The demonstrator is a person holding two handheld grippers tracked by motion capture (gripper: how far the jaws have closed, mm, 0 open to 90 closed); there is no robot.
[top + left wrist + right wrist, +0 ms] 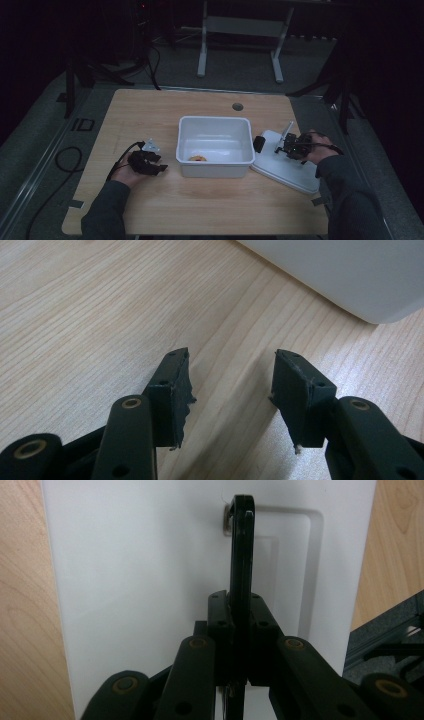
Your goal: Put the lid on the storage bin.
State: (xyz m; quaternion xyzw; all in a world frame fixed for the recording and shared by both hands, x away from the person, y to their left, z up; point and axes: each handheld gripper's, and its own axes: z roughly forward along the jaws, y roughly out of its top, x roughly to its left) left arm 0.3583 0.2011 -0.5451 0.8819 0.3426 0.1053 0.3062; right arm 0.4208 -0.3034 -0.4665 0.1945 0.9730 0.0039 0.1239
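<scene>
At right of the high view, my right gripper (239, 635) pinches the lid (140, 580) handle (242, 555) for lifting; left gripper (230, 385) waits spread beside the tub (345, 275).

jaws: two black ones standing apart, nothing between them
surface: light wooden table (90, 315) under both
top right: white tub (350, 275) corner, clear of the jaws

White tub (215, 145), white board (285, 170), black utensil (242, 555), pale wood-grain table (150, 115), black jaws.
</scene>
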